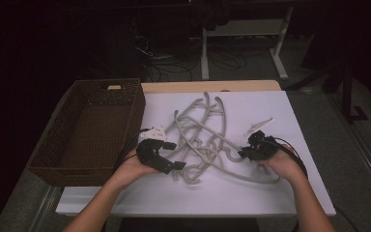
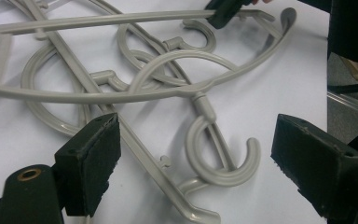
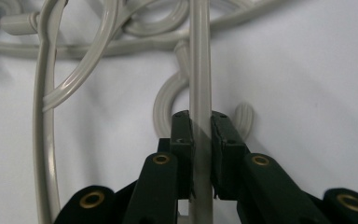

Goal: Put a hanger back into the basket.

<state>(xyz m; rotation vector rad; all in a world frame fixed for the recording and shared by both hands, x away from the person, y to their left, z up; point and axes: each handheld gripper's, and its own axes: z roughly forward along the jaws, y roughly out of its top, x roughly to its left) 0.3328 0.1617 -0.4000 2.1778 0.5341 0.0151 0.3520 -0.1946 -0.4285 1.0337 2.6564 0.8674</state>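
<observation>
Right gripper view: right gripper [image 3: 200,123] clamped on 1 grey hanger bar [image 3: 199,60].
Left gripper [image 2: 193,154]: jaws apart, above hanger hook [image 2: 223,161].
Basket [image 1: 84,133]: left of hangers.

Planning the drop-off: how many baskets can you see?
1: the brown wicker basket at the left edge of the table, left of the tangled hangers. None seems hidden.

Both grippers are black: the left gripper [image 1: 172,155] has blocky padded jaws, the right gripper [image 3: 200,122] brass-ringed screw holes, and dark cables trail back.
</observation>
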